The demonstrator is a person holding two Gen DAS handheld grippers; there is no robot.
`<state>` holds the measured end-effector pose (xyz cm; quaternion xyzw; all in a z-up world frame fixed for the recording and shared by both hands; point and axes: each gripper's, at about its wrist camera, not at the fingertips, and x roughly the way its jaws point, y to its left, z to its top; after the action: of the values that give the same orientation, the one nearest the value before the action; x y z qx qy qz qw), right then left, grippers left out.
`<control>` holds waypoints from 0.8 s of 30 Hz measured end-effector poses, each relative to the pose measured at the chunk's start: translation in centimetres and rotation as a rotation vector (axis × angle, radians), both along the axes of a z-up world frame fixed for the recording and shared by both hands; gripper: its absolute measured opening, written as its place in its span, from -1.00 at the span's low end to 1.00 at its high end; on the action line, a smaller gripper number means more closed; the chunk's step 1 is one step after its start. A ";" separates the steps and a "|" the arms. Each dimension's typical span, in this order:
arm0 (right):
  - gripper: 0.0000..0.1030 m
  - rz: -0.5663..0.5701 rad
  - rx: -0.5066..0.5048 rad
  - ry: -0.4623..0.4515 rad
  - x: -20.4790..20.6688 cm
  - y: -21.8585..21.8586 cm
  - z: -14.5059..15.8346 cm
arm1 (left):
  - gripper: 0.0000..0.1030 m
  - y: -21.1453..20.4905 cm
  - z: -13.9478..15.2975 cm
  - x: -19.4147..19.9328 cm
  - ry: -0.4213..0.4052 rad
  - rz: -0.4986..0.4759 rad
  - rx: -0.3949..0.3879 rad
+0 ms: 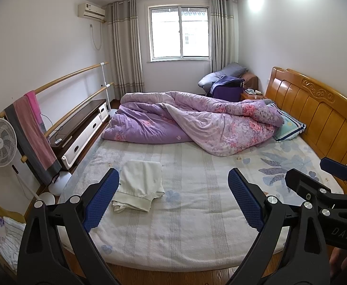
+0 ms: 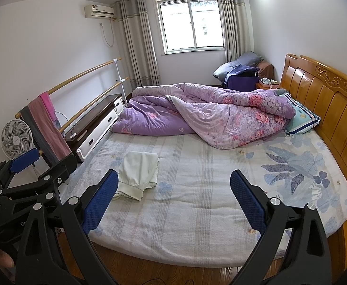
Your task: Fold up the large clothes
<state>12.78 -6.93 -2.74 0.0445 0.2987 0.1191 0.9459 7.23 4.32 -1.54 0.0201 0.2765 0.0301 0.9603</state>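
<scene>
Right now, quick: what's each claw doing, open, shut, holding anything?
Left claw: open, holding nothing, above the bed's near edge.
Right claw: open, holding nothing; the white folded garment lies untouched on the bed.

Left tongs (image 1: 173,198) and right tongs (image 2: 174,199) are held side by side, both spread wide and holding nothing.
</scene>
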 end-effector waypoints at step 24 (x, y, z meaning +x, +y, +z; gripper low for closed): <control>0.78 0.003 0.013 0.013 0.3 0.3 -0.5 | 0.82 0.0 -0.1 0.4 0.005 -0.001 0.005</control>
<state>13.11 -6.59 -3.20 0.0507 0.3039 0.1220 0.9435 7.67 4.35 -1.66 0.0229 0.2790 0.0304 0.9595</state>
